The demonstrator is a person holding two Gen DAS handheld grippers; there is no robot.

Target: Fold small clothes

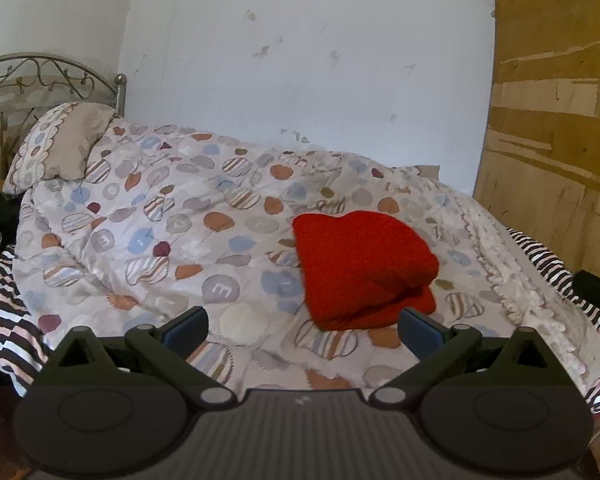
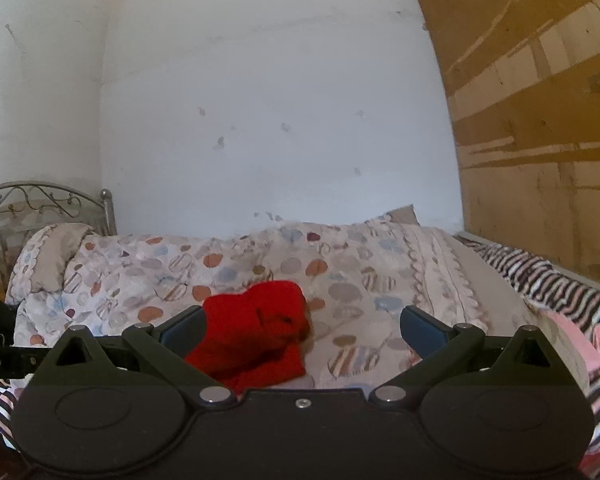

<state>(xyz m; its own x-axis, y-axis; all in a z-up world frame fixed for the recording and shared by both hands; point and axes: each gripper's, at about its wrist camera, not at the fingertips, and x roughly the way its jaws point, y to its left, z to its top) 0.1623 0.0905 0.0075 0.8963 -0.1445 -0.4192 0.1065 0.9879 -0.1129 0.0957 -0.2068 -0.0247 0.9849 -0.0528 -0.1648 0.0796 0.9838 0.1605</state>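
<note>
A red knitted garment [image 1: 364, 268] lies folded in a thick bundle on the patterned quilt [image 1: 188, 232]. My left gripper [image 1: 302, 330] is open and empty, held just in front of the garment's near edge, with the bundle ahead and to the right. In the right wrist view the same red garment [image 2: 256, 332] lies ahead and to the left. My right gripper [image 2: 302, 328] is open and empty; its left finger [image 2: 184, 330] hides the garment's left edge.
A pillow [image 1: 60, 148] and a metal headboard [image 1: 40, 76] are at the far left. A brown wardrobe [image 1: 560, 140] stands at the right. A striped sheet [image 2: 560, 288] shows at the bed's edges. A white wall is behind the bed.
</note>
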